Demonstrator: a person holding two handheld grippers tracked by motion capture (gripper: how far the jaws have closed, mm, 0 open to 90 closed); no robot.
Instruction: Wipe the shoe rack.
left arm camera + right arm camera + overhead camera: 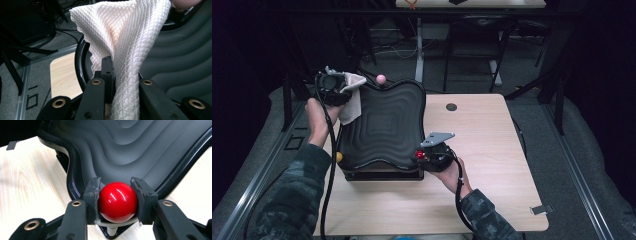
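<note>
Your right gripper (117, 202) is clamped on the red ball knob (117, 201) at the black wavy tray's (387, 125) near right corner. At its far left corner, your left gripper (120, 82) pinches the white cloth (125, 37) against the rim.

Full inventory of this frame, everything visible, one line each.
Tray: 1, black, wavy ridged surface, on a dark base at the table's left half.
Cloth: 1, white, waffle weave, at the tray's far left corner.
Red knob: 1, glossy ball, tray's near right corner.
Pink knob: 1, far edge of tray.
Yellow knob: 1, near left corner.
Table: 1, light wood.
Left gripper: black, shut on the cloth.
Right gripper: black, shut on the red knob.
</note>
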